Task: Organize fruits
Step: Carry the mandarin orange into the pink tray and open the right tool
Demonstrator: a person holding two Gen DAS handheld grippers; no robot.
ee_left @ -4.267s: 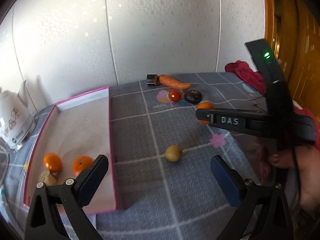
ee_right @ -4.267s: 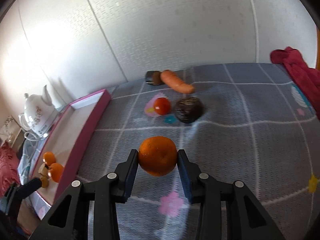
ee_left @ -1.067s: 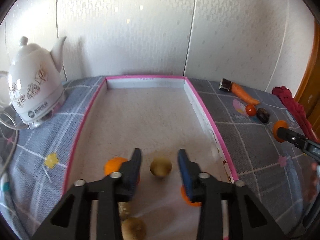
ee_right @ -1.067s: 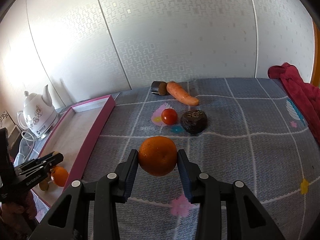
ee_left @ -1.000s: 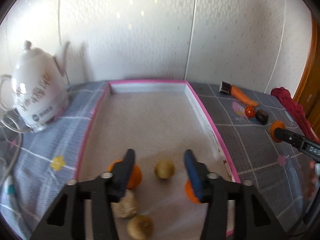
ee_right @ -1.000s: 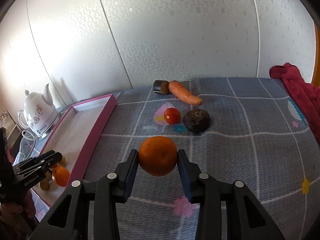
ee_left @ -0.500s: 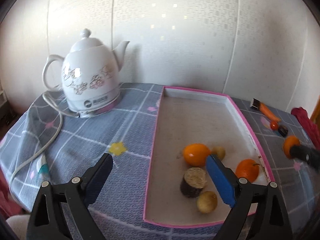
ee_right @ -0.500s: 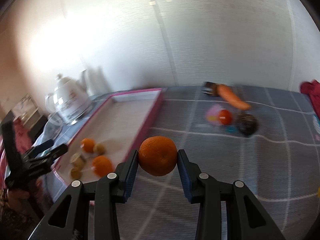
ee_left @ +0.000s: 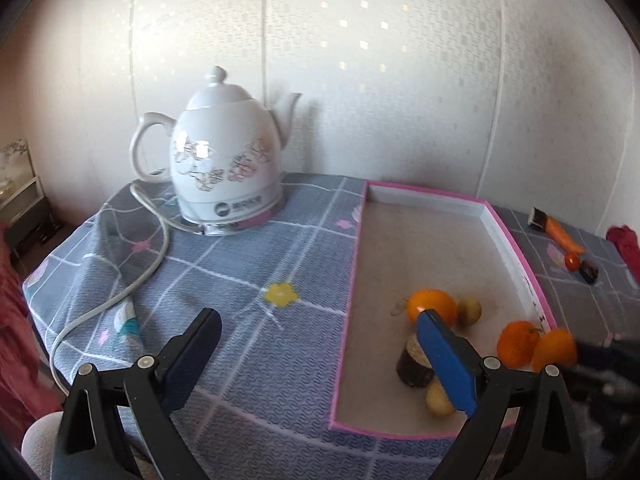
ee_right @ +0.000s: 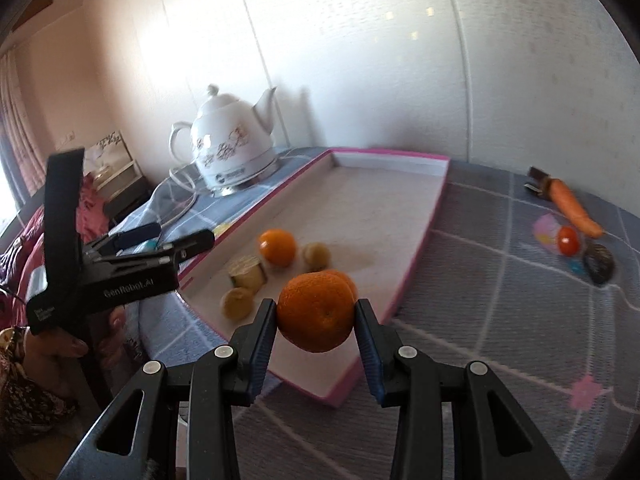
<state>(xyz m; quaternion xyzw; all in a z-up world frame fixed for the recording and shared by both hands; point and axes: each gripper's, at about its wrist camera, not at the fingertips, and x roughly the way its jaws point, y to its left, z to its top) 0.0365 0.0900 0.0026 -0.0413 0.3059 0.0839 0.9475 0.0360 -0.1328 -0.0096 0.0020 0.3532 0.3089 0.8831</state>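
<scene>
A: What's in your right gripper?
B: An orange, pinched between its jaws, held above the tray's near corner.
A: And your left gripper?
B: Jaws spread wide, holding nothing, beside the tray where fruit lies.

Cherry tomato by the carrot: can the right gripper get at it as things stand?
Probably not yet. The right gripper is shut on an orange, so the jaws are full. The cherry tomato sits uncovered on the cloth, open from above.
</scene>
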